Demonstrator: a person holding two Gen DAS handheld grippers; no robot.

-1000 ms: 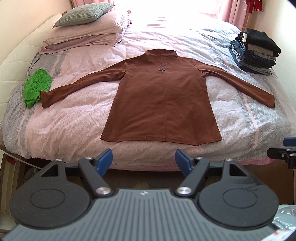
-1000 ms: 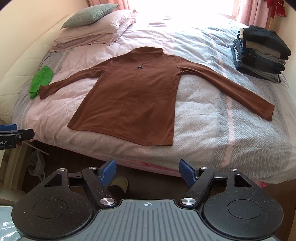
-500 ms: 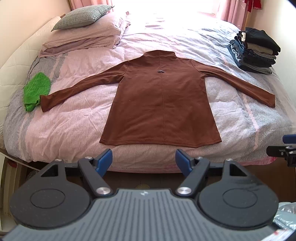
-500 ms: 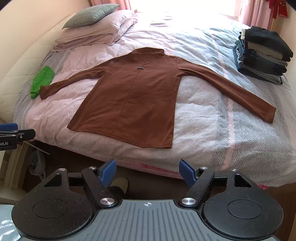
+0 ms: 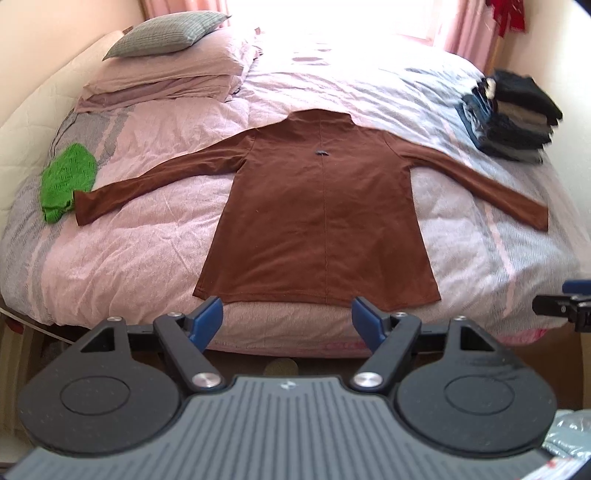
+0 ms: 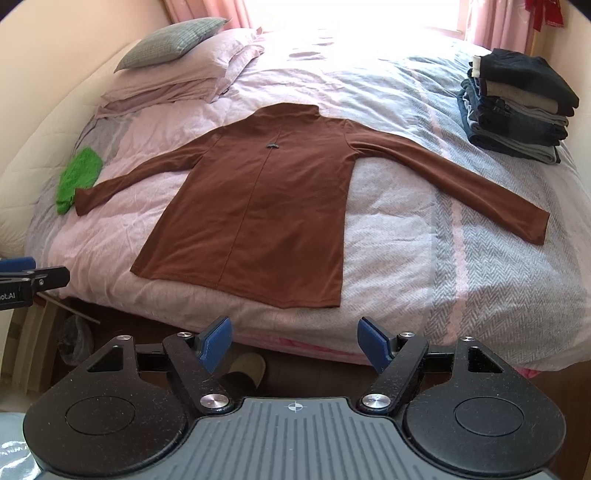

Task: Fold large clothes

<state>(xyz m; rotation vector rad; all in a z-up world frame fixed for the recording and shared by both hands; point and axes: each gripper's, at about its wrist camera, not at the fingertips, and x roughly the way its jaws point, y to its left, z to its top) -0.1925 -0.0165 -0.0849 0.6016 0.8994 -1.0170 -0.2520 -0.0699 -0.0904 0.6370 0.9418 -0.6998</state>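
On pink-and-grey striped duvet (image 5: 122,258): brown long-sleeved knit top (image 5: 317,221) flat, sleeves out, hem nearest bed foot. Left gripper (image 5: 286,319) empty, jaws opening; right gripper (image 6: 293,341) spread, empty. Risks: pinching duvet with hem; soft knit bunching; sleeve dragging green knitted item (image 5: 64,181) beside left cuff.

A wide bed (image 5: 110,236) fills the room, covered by a pink and grey striped duvet (image 6: 461,236), with pillows (image 5: 166,74) stacked at its far left corner against a cream padded headboard (image 6: 44,155). Strong daylight floods in from a window (image 6: 351,11) behind pink curtains (image 5: 465,29). Cream walls (image 5: 55,29) close in on both sides.
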